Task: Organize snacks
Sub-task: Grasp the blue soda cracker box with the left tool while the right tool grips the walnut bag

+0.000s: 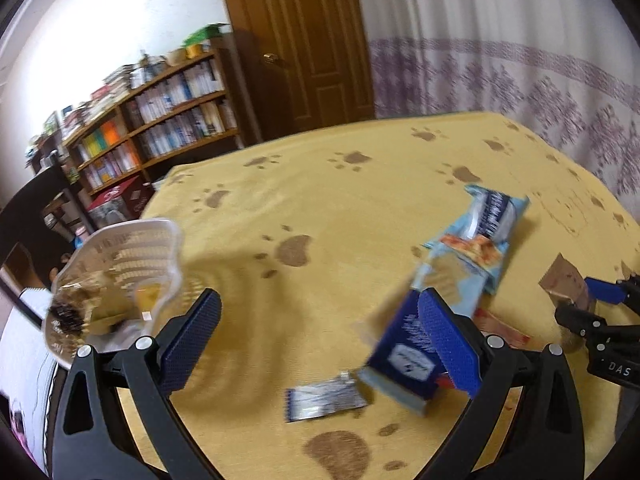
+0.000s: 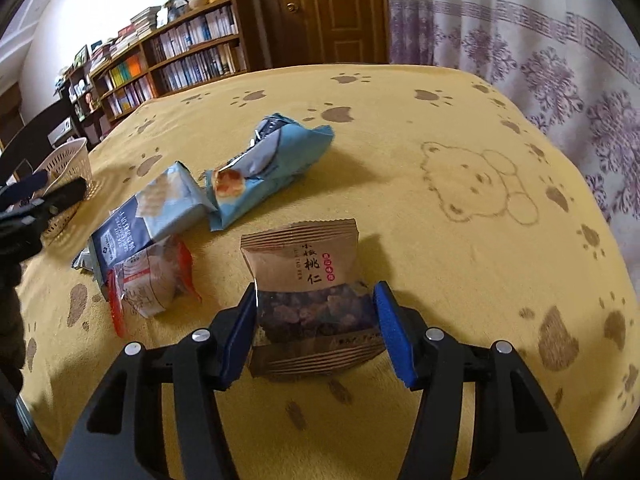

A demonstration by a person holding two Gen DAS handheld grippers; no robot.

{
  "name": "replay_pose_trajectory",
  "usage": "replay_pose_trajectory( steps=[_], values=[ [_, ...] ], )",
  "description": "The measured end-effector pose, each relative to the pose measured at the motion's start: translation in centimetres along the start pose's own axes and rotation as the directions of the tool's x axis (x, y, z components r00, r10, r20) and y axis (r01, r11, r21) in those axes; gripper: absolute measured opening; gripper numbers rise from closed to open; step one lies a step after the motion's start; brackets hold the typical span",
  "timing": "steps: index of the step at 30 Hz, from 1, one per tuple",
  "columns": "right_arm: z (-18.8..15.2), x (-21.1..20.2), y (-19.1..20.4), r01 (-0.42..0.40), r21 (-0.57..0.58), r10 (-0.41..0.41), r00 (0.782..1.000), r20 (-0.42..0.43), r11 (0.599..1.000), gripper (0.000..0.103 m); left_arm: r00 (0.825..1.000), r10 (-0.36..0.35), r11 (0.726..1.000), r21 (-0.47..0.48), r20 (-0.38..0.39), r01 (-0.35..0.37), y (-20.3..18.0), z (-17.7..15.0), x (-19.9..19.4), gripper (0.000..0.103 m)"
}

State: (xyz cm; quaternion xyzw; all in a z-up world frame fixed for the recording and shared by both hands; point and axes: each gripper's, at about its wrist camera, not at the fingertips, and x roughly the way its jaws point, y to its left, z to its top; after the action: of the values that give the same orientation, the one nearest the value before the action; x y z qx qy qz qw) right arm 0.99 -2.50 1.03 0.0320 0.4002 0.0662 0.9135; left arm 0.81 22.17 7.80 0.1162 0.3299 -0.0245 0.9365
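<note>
The right gripper, jaws wide astride the brown walnut packet at six o'clock, likely meets light, crinkly, crushable contents; pinch mid-body.

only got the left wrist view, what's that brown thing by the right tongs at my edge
Observer: A brown packet with dark nuts showing through a clear window. The right tongs straddle it, one blue pad on each side.
Operator: squeezing it yet
Observer: Cannot tell. Both pads sit right at the packet's edges.
Operator: whats the red stuff behind my pad
Observer: A clear packet with red edges, lying against the near end of the dark blue pack.
</note>
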Motion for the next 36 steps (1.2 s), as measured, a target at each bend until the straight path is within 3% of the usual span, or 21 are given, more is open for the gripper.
replay_pose_trajectory(
  steps=[7,16,24,36],
  values=[
    [-0.4,-0.2,-0.7,-0.024,0.032,0.024,1.000,0.013,0.999,0.058,0.994,-0.101,0.993,0.055,-0.038,0.103,-3.2,0.4,1.6,0.100],
    [-0.5,-0.2,-1.3,-0.055,0.057,0.054,0.998,0.021,0.997,0.058,0.982,-0.148,0.982,0.101,-0.113,0.159,-5.7,1.0,4.2,0.100],
    [-0.5,-0.3,-1.4,-0.063,0.064,0.062,0.998,0.023,0.996,0.058,0.976,-0.141,0.986,0.060,-0.168,0.153,-4.9,1.0,5.9,0.100],
    [-0.5,-0.3,-1.4,-0.063,0.064,0.062,0.998,0.023,0.996,0.058,0.977,-0.102,0.995,-0.029,-0.188,0.098,-1.1,0.6,6.6,0.100]
  ],
)
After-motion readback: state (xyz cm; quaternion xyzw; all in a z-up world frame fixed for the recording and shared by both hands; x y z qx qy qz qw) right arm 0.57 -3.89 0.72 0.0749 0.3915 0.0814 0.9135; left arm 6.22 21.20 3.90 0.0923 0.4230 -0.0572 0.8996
